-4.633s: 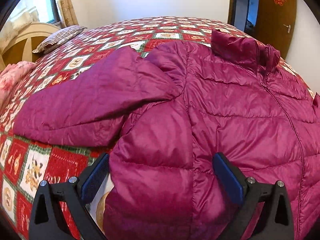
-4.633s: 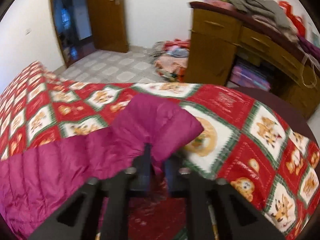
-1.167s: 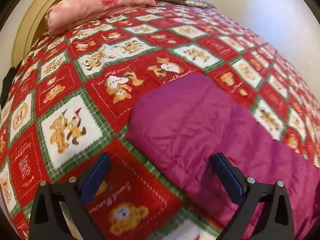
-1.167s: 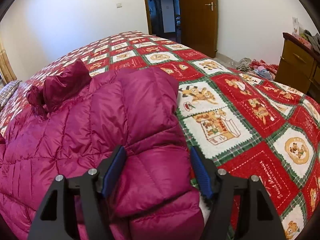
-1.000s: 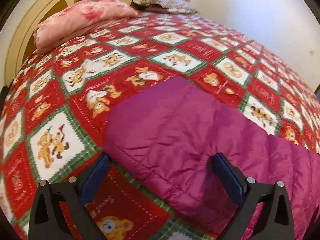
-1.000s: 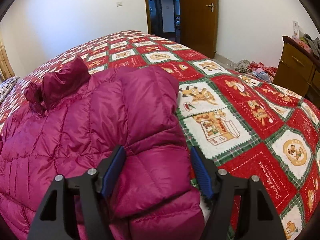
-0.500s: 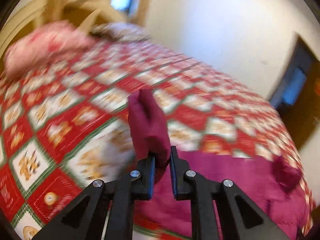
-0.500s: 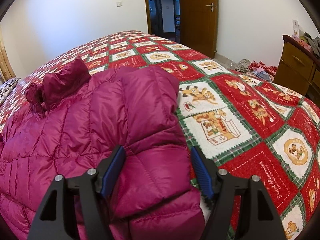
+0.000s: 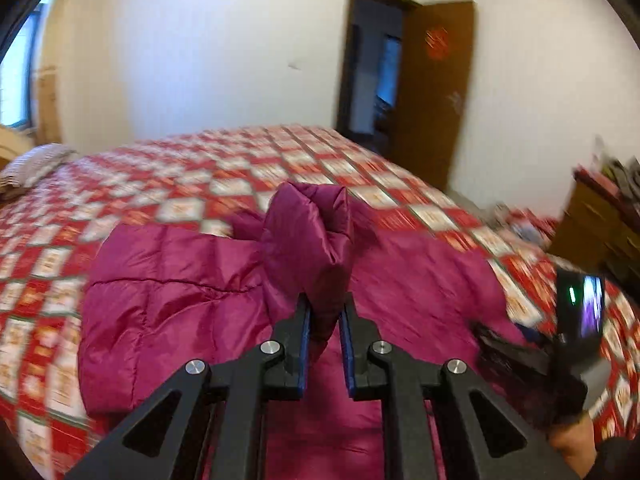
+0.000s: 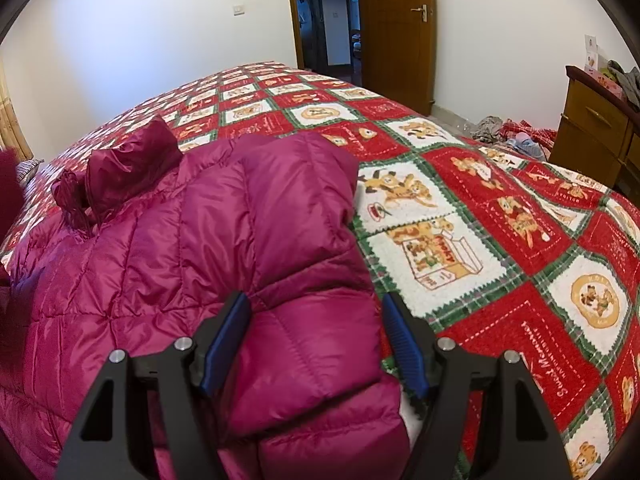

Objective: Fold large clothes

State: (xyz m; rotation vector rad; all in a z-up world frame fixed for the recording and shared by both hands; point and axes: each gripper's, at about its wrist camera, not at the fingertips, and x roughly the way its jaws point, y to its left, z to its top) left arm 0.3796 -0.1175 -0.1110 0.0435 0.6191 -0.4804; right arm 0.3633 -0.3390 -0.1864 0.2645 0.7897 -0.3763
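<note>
Left hand-held gripper [image 9: 324, 320] around jacket sleeve [image 9: 308, 248]

1 magenta puffer jacket [image 10: 168, 264], spread on the bedspread [image 10: 500, 216] toward its left side. 2 sleeves: 1 sleeve cuff [image 9: 308, 248] raised over the jacket's middle, 1 folded sleeve [image 10: 304, 280] along the jacket's right edge. 1 hood [image 10: 124, 168], bunched at the jacket's far end. 2 grippers: left gripper [image 9: 324, 316], right gripper [image 10: 316, 344]. 1 pillow [image 9: 32, 168] at bedspread's far left corner, poss. more, view blurry. 1 door [image 10: 394, 28]. 1 dresser [image 10: 596, 128]. 1 clothes heap on floor [image 10: 512, 132].
</note>
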